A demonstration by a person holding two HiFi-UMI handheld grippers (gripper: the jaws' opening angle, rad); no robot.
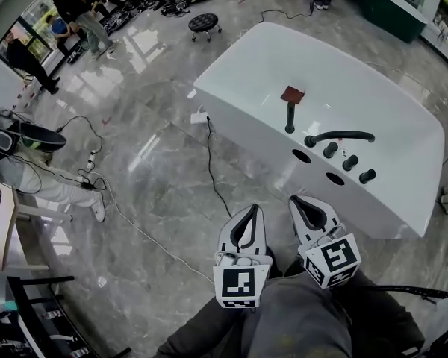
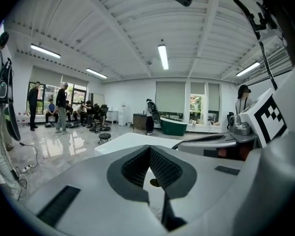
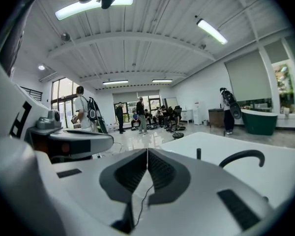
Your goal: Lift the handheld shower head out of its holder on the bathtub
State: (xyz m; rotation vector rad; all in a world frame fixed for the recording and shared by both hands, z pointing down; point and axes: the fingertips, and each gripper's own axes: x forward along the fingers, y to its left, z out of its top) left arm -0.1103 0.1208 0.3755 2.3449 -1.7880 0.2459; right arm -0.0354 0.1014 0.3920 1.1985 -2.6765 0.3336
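Observation:
The white bathtub (image 1: 373,118) stands ahead and to the right. On its near rim a slim black handheld shower head (image 1: 290,118) stands upright in its holder, beside a curved black spout (image 1: 342,135) and three black knobs (image 1: 350,162). My left gripper (image 1: 254,208) and right gripper (image 1: 295,198) hover side by side above the floor, short of the tub's near wall, both shut and empty. In the right gripper view the shut jaws (image 3: 147,150) point at the tub, with the shower head (image 3: 198,154) and spout (image 3: 243,156) beyond. The left gripper view shows its shut jaws (image 2: 150,149) and the tub (image 2: 132,140).
A black cable (image 1: 210,162) runs across the marble floor from a white box (image 1: 199,117) by the tub's corner. A round black stool (image 1: 204,23) stands beyond the tub. Several people (image 1: 75,10) are at the far left. A reddish square (image 1: 292,94) lies in the tub.

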